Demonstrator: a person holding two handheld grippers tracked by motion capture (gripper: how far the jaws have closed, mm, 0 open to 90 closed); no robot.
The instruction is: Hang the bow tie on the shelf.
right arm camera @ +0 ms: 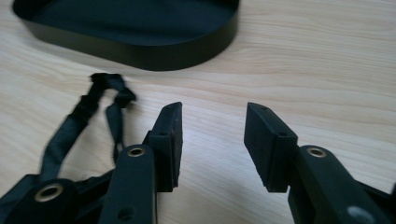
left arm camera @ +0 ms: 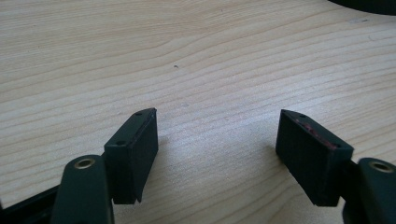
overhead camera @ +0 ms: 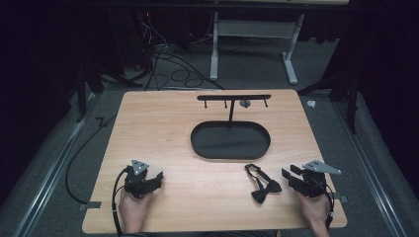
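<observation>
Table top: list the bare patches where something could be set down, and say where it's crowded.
Free: the wide stretch of table left of the black oval tray, and the middle between the left gripper and the bow tie. Crowded: the right front, where the bow tie lies beside the right gripper.

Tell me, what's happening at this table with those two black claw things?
A person sits at a wooden table with a hand-held gripper in each hand. Both the left gripper and the right gripper rest low near the table's front edge, open and holding nothing. A black bow tie lies on the wood just beside the right gripper, untouched. Farther back stands a black oval tray with a hanger bar on a post.
</observation>
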